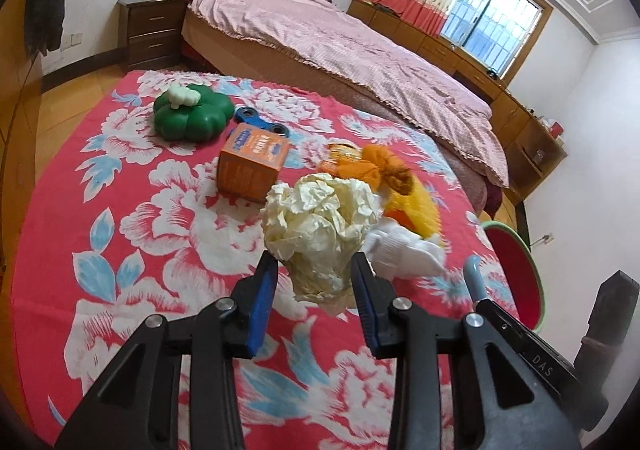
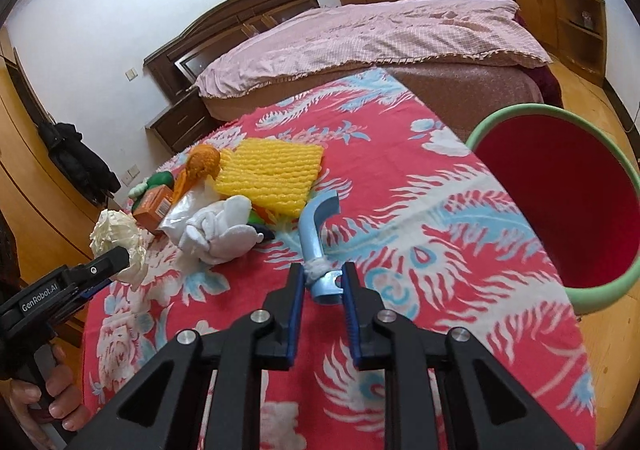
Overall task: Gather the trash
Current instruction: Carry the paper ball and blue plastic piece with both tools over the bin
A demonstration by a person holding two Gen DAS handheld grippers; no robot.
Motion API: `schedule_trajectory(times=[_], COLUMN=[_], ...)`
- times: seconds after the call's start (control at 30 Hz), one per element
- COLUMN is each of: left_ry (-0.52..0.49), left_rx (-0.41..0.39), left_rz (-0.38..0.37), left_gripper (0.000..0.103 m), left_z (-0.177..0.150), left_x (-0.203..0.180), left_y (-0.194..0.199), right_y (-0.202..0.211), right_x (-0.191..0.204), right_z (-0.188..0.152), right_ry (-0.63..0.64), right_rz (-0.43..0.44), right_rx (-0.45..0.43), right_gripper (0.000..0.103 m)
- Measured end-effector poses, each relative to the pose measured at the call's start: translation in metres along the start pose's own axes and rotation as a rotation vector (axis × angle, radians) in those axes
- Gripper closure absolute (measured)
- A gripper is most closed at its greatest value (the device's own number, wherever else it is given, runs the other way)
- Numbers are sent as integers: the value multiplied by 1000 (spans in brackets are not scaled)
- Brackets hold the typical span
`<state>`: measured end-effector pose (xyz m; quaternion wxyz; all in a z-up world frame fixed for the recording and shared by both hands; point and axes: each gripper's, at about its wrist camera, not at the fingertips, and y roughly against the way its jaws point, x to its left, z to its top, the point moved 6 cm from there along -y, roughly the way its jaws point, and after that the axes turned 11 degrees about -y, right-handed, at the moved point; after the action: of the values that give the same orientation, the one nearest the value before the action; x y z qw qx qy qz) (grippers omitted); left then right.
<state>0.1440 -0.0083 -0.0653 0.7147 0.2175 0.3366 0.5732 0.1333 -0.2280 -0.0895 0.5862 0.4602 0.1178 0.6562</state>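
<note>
My left gripper [image 1: 316,270] is shut on a crumpled cream paper ball [image 1: 320,226], held a little above the red flowered cloth [image 1: 120,210]; the same paper ball [image 2: 114,238] shows at the left of the right wrist view. My right gripper [image 2: 322,278] is shut on the end of a curved light-blue plastic piece [image 2: 316,234], whose other end rises toward the yellow foam net [image 2: 272,174]. That blue piece [image 1: 474,274] pokes up at the right in the left wrist view. A red bin with a green rim [image 2: 560,202] stands off the table's right edge.
On the cloth lie a white cloth bundle [image 2: 224,234], an orange box [image 1: 252,162], orange netting [image 1: 384,166], a green pumpkin-shaped toy [image 1: 192,110] and a blue spinner [image 1: 260,122]. A bed [image 1: 340,34] stands behind. A person's hand [image 2: 44,394] grips the left tool's handle.
</note>
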Motion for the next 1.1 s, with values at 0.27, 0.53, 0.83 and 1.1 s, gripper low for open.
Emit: schedule_trajectory(times=[0.27, 0.53, 0.83, 1.1], left_ry=[-47, -112, -218, -303], left_rx=[-6, -3, 26, 75], left_rz=[-41, -72, -114, -158], left_gripper=[65, 65, 65, 65], left_z=[-2, -2, 2, 4], left_x=[-29, -63, -115, -165], left_y=[15, 19, 6, -22], right_y=[36, 61, 81, 90], right_x=[-13, -35, -75, -119], right_z=[-1, 4, 15, 33], right_ry=[-43, -86, -158, -236], right_rz=[22, 15, -8, -54], right_rx=[-63, -113, -160, -197], right_gripper=[82, 82, 82, 82])
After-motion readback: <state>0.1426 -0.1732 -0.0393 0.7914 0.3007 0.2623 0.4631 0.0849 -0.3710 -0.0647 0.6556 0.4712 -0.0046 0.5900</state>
